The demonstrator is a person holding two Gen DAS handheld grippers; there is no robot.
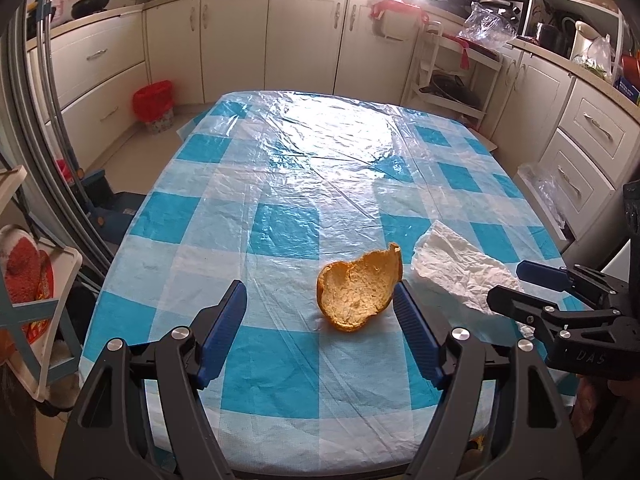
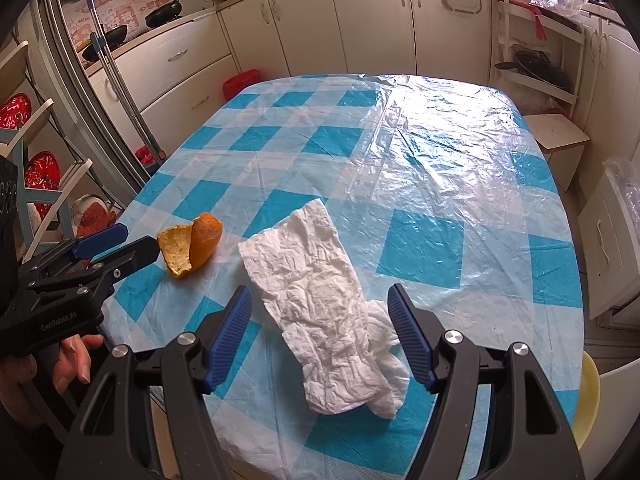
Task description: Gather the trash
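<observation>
A curled orange peel (image 1: 356,292) lies on the blue-and-white checked table (image 1: 280,220). It sits just ahead of my open left gripper (image 1: 320,296), close to that gripper's right fingertip. A crumpled white tissue (image 1: 460,270) lies to the right of the peel. My right gripper (image 2: 319,298) is open and straddles the tissue (image 2: 320,300), with both pads apart from it. In the right wrist view the left gripper (image 2: 138,240) reaches the orange peel (image 2: 196,244) from the left, held by a hand (image 2: 76,356). The right gripper (image 1: 510,286) also shows beside the tissue.
A red-lined trash bin (image 1: 154,104) stands on the floor beyond the table's far left corner, its red top (image 2: 240,80) showing there too. Cabinets ring the room. A shelf rack (image 2: 40,160) stands left and a small stool (image 2: 560,136) right. Clear plastic covers the cloth.
</observation>
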